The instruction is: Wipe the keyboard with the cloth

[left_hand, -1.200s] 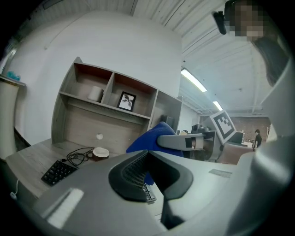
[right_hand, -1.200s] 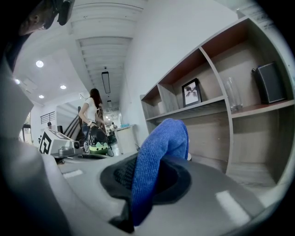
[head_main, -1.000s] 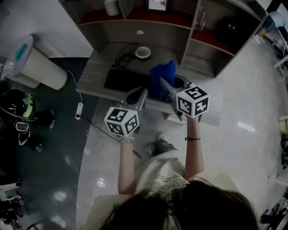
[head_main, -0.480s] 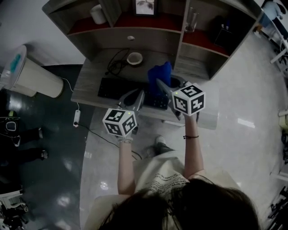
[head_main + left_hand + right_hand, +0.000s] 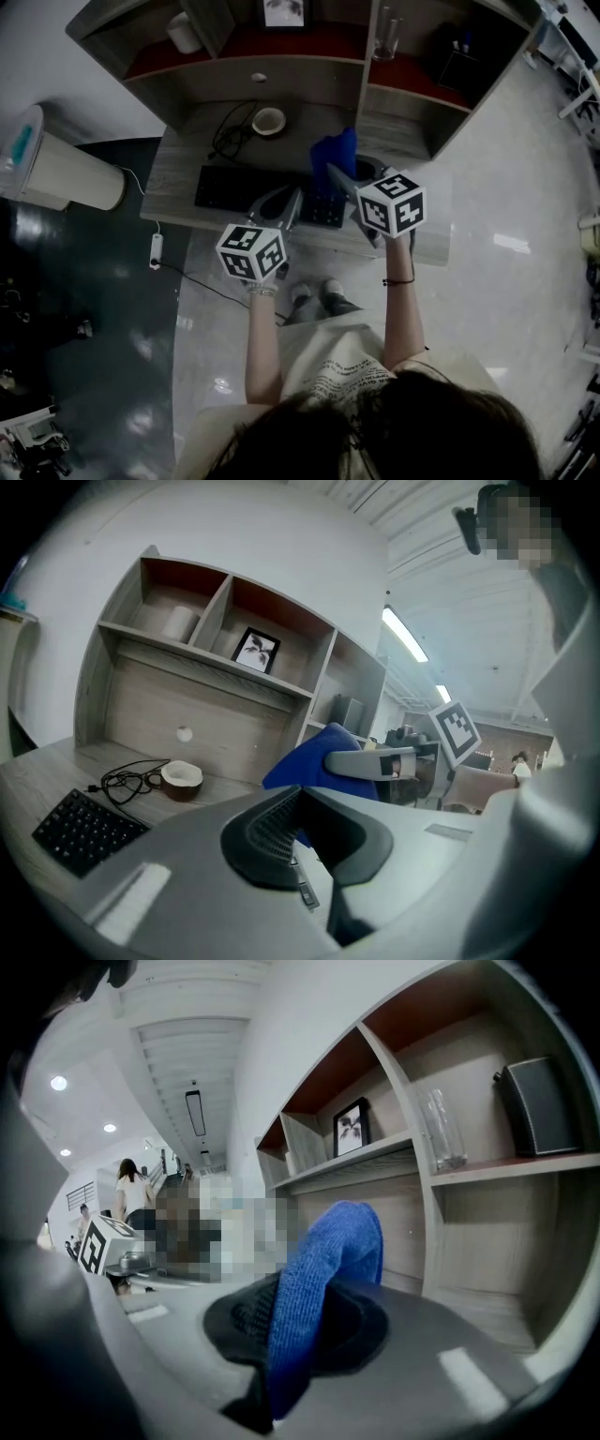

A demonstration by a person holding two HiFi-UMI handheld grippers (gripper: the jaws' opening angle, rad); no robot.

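Observation:
The black keyboard (image 5: 242, 190) lies on the grey desk (image 5: 178, 178), also low and left in the left gripper view (image 5: 80, 829). A blue cloth (image 5: 336, 155) stands up from my right gripper (image 5: 345, 183), which is shut on it above the keyboard's right end; the cloth (image 5: 323, 1279) sits pinched between the dark pads. My left gripper (image 5: 281, 204) hovers over the desk's front edge by the keyboard, its jaws (image 5: 302, 832) together with nothing in them. From there I see the cloth (image 5: 309, 761) and the right gripper (image 5: 370, 761) ahead.
A small bowl-like cup (image 5: 268, 121) and a coiled black cable (image 5: 225, 131) lie behind the keyboard. Shelves above hold a picture frame (image 5: 281, 11), a glass (image 5: 386, 37) and a white roll (image 5: 183, 33). A white bin (image 5: 56, 169) stands left; a power strip (image 5: 155, 250) lies on the floor.
The desk has slid up and left in the head view. Both grippers kept their hold and spacing, now over the keyboard's right part.

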